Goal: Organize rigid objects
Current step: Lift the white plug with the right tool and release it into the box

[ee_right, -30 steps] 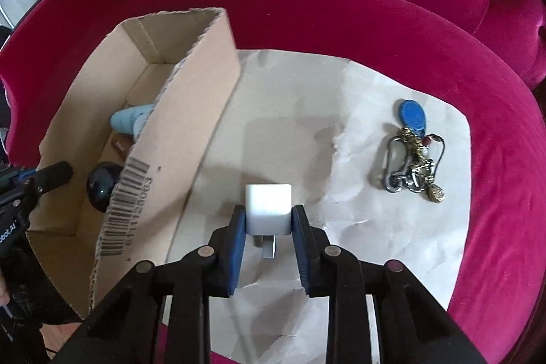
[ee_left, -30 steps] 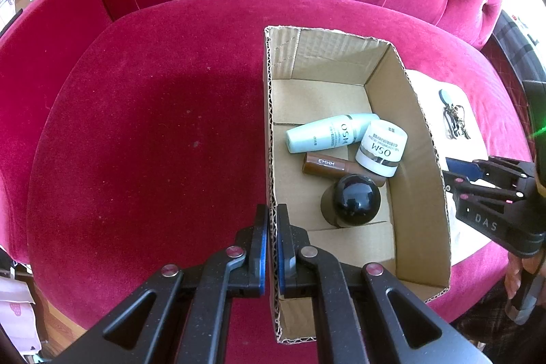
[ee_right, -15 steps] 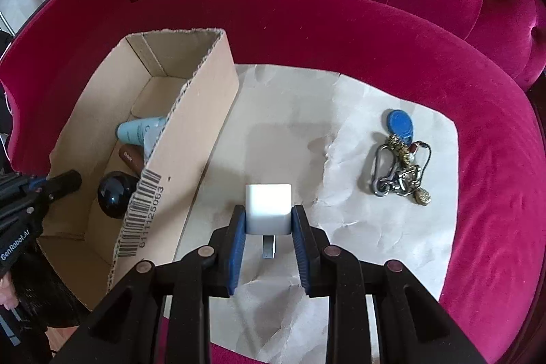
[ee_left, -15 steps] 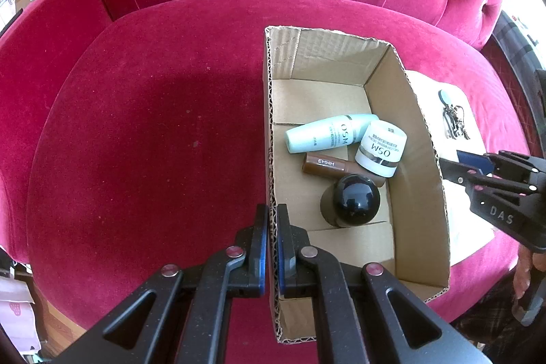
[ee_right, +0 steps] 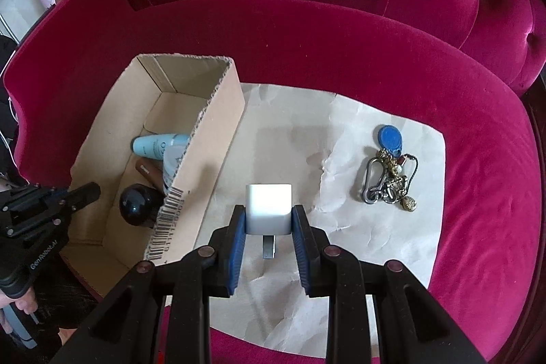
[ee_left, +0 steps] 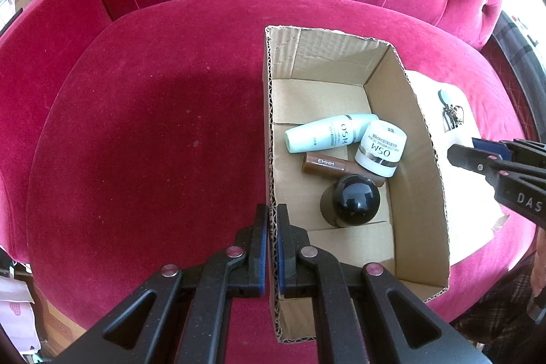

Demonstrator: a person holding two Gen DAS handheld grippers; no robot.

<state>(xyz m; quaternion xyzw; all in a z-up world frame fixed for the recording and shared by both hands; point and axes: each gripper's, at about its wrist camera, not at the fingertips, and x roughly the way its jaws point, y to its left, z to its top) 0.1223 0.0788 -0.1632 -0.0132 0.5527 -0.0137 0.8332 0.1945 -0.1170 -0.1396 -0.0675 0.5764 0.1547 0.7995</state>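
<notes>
Left wrist view: our left gripper [ee_left: 272, 220] pinches the left wall of the cardboard box [ee_left: 423, 159], which sits on the red sofa seat [ee_left: 153, 125]. Inside the box lie a light blue bottle [ee_left: 327, 133], a white jar [ee_left: 380, 149], a brown tube [ee_left: 324, 163] and a black round-capped bottle [ee_left: 351, 202]. Our right gripper [ee_right: 269, 217] clamps the white charger [ee_right: 269, 207] above the crumpled paper [ee_right: 341, 125], just beside the box's right wall. A keychain [ee_right: 390, 173] lies near the paper's right edge.
</notes>
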